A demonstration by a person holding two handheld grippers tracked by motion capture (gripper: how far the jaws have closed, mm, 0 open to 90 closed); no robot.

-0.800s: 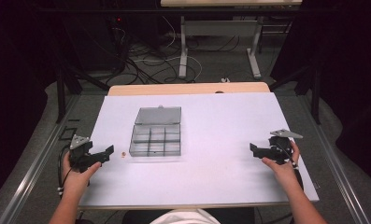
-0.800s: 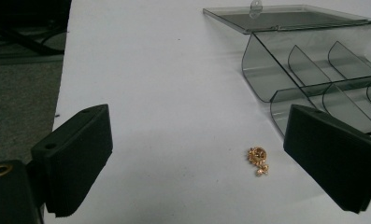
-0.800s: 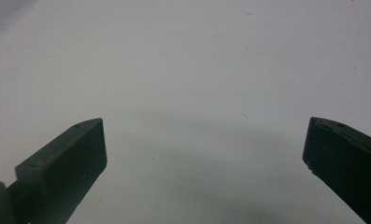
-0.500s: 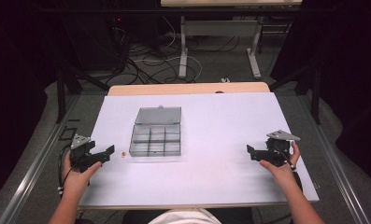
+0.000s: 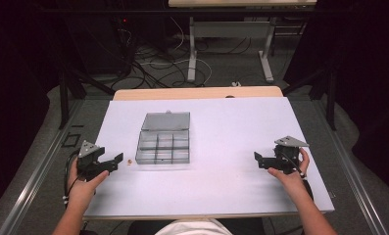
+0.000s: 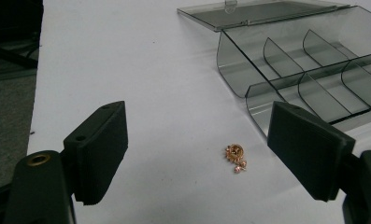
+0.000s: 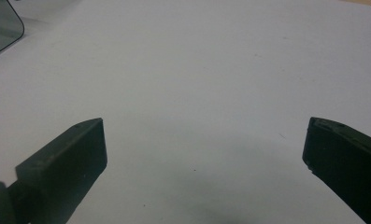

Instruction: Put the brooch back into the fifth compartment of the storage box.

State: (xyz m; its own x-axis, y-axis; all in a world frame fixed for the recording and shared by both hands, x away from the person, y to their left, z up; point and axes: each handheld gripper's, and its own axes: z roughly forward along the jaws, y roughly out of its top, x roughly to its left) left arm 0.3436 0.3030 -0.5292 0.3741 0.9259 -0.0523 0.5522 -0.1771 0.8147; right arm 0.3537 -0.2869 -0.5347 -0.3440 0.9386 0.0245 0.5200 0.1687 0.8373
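A clear grey compartment box [image 5: 163, 144] lies at the middle of the white table [image 5: 221, 191], its lid folded back flat behind it. A small gold trinket [image 5: 129, 161] rests on the table just left of the box. My left gripper [image 5: 114, 163] points at it from the left, a short way off. In the left gripper view the trinket [image 6: 235, 156] lies on the table ahead, between the wide-open jaws of the left gripper [image 6: 199, 135], untouched, with the box [image 6: 309, 74] beyond it. My right gripper [image 5: 258, 160] stands open at the right, pointing left. Nothing sits between the jaws of the right gripper [image 7: 197, 140].
A corner of the box [image 7: 1, 25] shows at the top left of the right gripper view. A wooden strip [image 5: 197, 93] borders the table's far edge. Beyond it are cables and desk legs [image 5: 192, 54] on the floor. Metal rails [image 5: 35, 181] run along both sides.
My right gripper has edged a little to the left over the table. The left hand, the trinket and the box have stayed where they were.
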